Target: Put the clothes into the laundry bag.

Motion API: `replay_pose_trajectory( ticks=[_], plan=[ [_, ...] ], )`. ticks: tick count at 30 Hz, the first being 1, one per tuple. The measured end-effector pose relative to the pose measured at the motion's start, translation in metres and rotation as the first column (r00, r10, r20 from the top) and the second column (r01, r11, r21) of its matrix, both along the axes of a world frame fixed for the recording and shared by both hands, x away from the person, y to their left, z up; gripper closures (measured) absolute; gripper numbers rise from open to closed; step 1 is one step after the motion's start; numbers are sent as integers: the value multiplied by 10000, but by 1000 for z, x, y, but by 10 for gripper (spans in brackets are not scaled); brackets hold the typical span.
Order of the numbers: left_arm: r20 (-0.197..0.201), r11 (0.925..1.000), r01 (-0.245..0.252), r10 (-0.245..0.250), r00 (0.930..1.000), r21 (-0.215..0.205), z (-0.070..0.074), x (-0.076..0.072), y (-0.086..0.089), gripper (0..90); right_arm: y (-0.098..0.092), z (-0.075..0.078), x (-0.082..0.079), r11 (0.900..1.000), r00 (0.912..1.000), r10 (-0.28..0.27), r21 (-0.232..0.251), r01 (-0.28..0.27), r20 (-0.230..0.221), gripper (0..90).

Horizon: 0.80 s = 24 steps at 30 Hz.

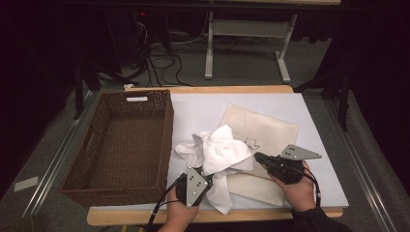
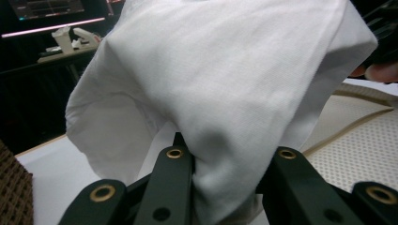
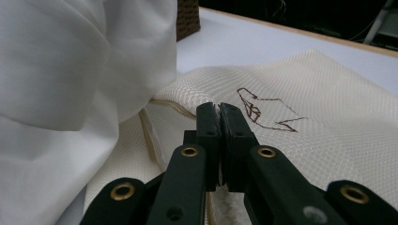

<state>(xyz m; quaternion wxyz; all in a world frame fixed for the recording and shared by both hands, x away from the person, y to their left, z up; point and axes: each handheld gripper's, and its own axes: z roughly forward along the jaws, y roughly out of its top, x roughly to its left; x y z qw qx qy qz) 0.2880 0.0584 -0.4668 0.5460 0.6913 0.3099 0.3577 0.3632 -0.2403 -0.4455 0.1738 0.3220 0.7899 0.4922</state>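
Observation:
A crumpled white cloth [image 1: 222, 150] lies bunched over the near-left part of a cream mesh bag [image 1: 270, 128] that bears a small brown stitched mark. My left gripper [image 1: 207, 173] comes in from the front edge and is shut on a fold of the white cloth [image 2: 225, 84], which rises like a tent in front of its jaws [image 2: 225, 154]. My right gripper [image 1: 256, 157] sits to the right of the cloth. Its jaws [image 3: 218, 108] are pressed together on a raised edge of the mesh bag [image 3: 319, 140], just short of the stitched mark.
An empty brown wicker basket [image 1: 164, 140] stands on the left side of the table, beside the white mat [image 1: 203, 108]. The far half of the mat is bare. Table legs and cables stand on the floor beyond the far edge.

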Motion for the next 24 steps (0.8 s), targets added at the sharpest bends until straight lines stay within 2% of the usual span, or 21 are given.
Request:
replay_pose_trajectory(
  ticks=[3, 4, 6, 9, 12, 14, 15, 16, 19, 22, 24],
  plan=[
    [-51, 9999, -55, 56, 10000, 143, -3, 1, -1, 776, -1, 3, 1, 9999, 10000, -50, 158, 50, 34, 884],
    [-231, 9998, -17, 22, 9997, 206, -4, 0, -3, 776, -2, 5, 2, 9998, 9999, -76, 172, 74, 86, 885],
    [-328, 9993, -2, 14, 9995, 378, -7, 2, -6, 776, -2, 7, 3, 9995, 9999, -91, 301, 87, 122, 885],
    [-660, 9963, 56, 0, 9978, 852, -14, 7, -14, 774, -3, 11, 2, 9990, 9998, -102, 440, 94, 198, 885],
    [-1169, 9859, 243, -48, 9931, 1659, -24, 16, -26, 770, -4, 12, 1, 9986, 9997, -128, 519, 116, 231, 885],
    [-1650, 9800, 468, -146, 9862, 1935, -29, 22, -33, 763, -4, 12, 1, 9988, 9996, -88, 482, 74, 286, 885],
    [-1736, 9781, 527, -173, 9847, 2014, -31, 24, -35, 759, -3, 12, 1, 9989, 9996, -83, 469, 70, 281, 885],
    [-1827, 9784, 572, -204, 9830, 1986, -32, 25, -37, 749, -3, 12, 1, 9990, 9996, -95, 431, 83, 273, 885],
    [-2030, 9869, 629, -318, 9787, 1487, -31, 26, -38, 668, -4, 11, 1, 9989, 9996, -103, 455, 92, 247, 885],
    [-1964, 9914, 647, -414, 9797, 1139, -27, 21, -37, 522, -4, 11, 0, 9987, 9996, -114, 509, 101, 241, 885],
    [-1882, 9934, 633, -444, 9811, 958, -24, 17, -36, 463, -4, 11, 0, 9986, 9997, -112, 510, 100, 239, 885]
  ],
)
